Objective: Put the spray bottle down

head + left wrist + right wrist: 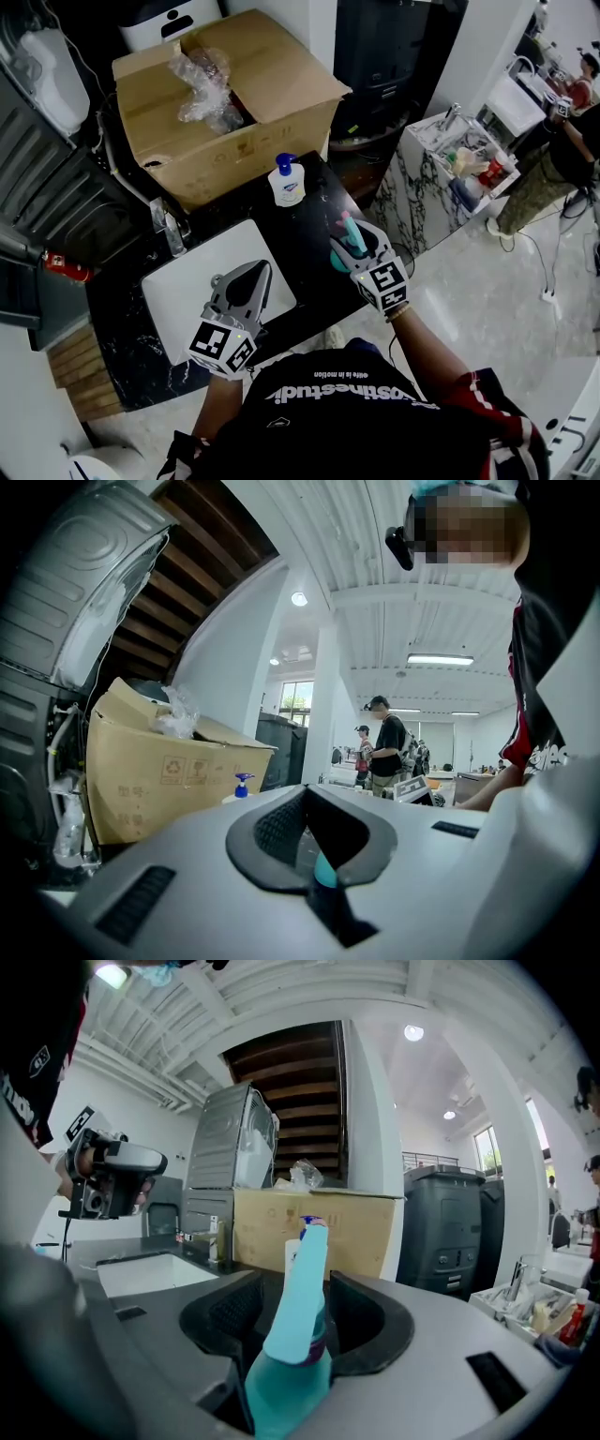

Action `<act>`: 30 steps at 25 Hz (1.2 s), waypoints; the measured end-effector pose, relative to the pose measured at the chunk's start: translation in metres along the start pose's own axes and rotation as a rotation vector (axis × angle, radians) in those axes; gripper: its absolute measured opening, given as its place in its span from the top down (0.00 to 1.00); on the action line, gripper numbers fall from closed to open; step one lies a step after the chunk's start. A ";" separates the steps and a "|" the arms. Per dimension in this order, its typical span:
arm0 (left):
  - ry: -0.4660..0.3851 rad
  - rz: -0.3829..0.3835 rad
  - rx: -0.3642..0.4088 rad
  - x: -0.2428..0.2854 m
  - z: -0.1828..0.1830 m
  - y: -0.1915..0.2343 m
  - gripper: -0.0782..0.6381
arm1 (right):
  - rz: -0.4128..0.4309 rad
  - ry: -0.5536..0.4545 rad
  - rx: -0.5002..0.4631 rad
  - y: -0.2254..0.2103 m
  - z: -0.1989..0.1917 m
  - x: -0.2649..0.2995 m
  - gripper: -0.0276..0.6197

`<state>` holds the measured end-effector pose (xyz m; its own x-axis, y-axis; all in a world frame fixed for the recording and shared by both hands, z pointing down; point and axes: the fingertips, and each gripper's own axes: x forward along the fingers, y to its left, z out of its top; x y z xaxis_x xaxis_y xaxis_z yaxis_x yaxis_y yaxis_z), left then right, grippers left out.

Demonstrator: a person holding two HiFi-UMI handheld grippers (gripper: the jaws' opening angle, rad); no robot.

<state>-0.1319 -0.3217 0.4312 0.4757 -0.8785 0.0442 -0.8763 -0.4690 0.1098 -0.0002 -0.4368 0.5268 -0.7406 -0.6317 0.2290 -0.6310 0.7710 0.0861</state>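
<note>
**Right gripper view: spray bottle sitting free between spread jaws**

Right gripper is gaping around it, pads not pressing, over the black counter beside the sink. Left gripper is hovering, jaws together.

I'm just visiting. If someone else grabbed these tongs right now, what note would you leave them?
Left tongs: shut, empty, over the sink corner.
Right tongs: open, with the spray bottle between the pads, which are not pressing it.
Bottle: at the black counter. Its base is hidden, so I can't tell if it rests there.
Done: the grip is off the bottle.
Left: check that it stands, then probably draw the right tongs back clear of it.
</note>
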 end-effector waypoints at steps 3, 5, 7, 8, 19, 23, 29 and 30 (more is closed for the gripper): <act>-0.006 0.008 -0.004 -0.003 0.001 0.004 0.87 | -0.008 -0.009 0.007 -0.001 0.005 -0.008 0.59; -0.010 0.008 -0.003 -0.005 0.002 0.004 0.87 | -0.012 -0.019 0.014 -0.001 0.010 -0.016 0.59; -0.015 0.006 0.002 -0.005 0.004 0.004 0.87 | -0.009 -0.021 0.019 -0.001 0.015 -0.025 0.58; -0.016 0.005 0.004 -0.005 0.005 0.005 0.87 | -0.007 -0.017 0.027 -0.001 0.017 -0.030 0.58; -0.036 0.013 0.028 -0.011 0.018 0.012 0.87 | -0.011 -0.201 0.035 0.004 0.094 -0.088 0.71; -0.047 0.020 0.028 -0.013 0.023 0.014 0.87 | 0.061 -0.260 0.008 0.029 0.127 -0.087 0.87; -0.050 0.021 0.036 -0.019 0.025 0.017 0.87 | 0.169 -0.289 -0.010 0.066 0.151 -0.073 0.90; -0.052 0.025 0.034 -0.020 0.026 0.018 0.87 | 0.180 -0.300 -0.007 0.071 0.154 -0.071 0.90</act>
<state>-0.1589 -0.3152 0.4069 0.4497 -0.8932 -0.0048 -0.8905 -0.4488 0.0756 -0.0278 -0.3500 0.3673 -0.8754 -0.4805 -0.0536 -0.4834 0.8720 0.0774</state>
